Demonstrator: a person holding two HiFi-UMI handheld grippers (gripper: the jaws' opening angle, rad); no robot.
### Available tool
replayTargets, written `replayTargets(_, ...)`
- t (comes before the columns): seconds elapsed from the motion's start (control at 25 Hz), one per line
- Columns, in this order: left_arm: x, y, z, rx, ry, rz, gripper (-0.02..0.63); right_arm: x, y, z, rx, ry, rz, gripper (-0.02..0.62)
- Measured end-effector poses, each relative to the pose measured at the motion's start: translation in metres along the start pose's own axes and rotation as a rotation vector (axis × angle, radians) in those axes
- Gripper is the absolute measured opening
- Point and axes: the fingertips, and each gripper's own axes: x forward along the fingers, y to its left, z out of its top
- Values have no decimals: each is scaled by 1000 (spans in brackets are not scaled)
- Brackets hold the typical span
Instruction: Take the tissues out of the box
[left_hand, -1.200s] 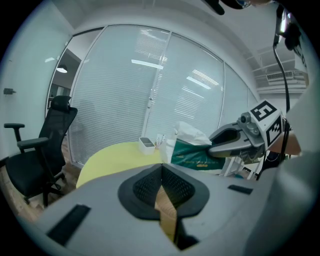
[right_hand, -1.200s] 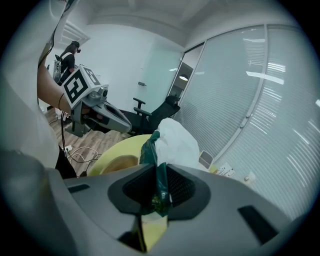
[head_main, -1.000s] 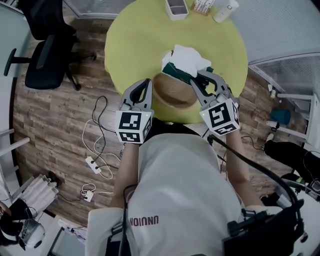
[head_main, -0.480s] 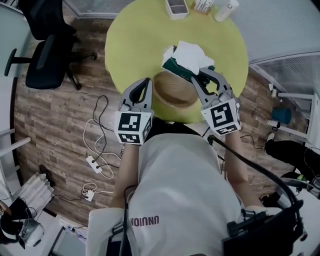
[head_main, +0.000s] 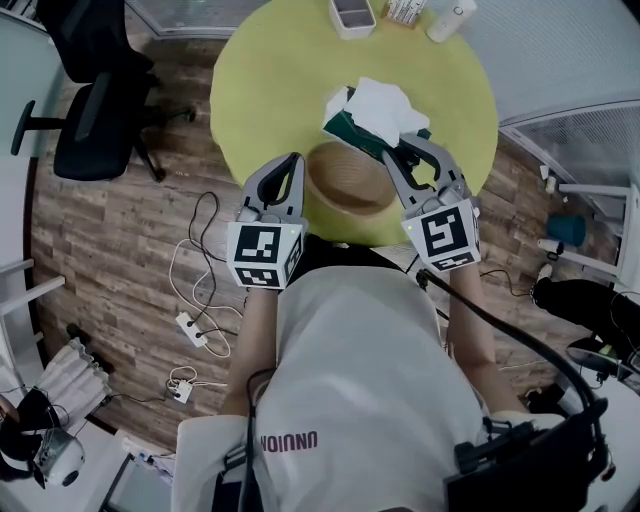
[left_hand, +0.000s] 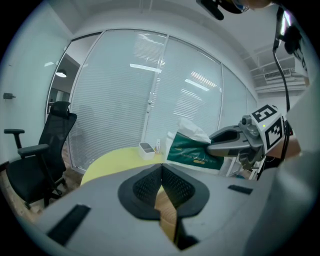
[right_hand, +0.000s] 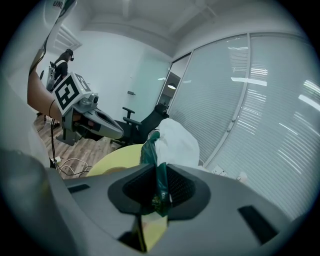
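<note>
A dark green tissue pack (head_main: 348, 128) with white tissues (head_main: 385, 106) bunched out of its top is held over the round yellow table (head_main: 270, 70). My right gripper (head_main: 402, 152) is shut on the pack's near edge. In the right gripper view the green wrapper (right_hand: 150, 150) is pinched between the pads of that gripper (right_hand: 159, 192), with the tissues (right_hand: 176, 142) above it. My left gripper (head_main: 290, 166) hovers at the table's near edge, left of the pack, shut on nothing. In the left gripper view its pads (left_hand: 150, 185) meet, and the pack (left_hand: 192, 152) hangs ahead to the right.
A white tray (head_main: 353, 15), small items (head_main: 405, 10) and a white bottle (head_main: 450, 20) stand at the table's far edge. A straw hat (head_main: 345, 182) hides the table's near middle. A black office chair (head_main: 95, 110) stands to the left, and cables (head_main: 200, 290) lie on the wooden floor.
The pack and its tissues have tipped slightly toward the far side with my right gripper. My left gripper has stayed put.
</note>
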Motion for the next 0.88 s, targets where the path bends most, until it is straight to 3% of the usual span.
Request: replayTargets(0.88,3,7,-1,2,7,-3,14,-2,-3,-7,26,15,-43,86)
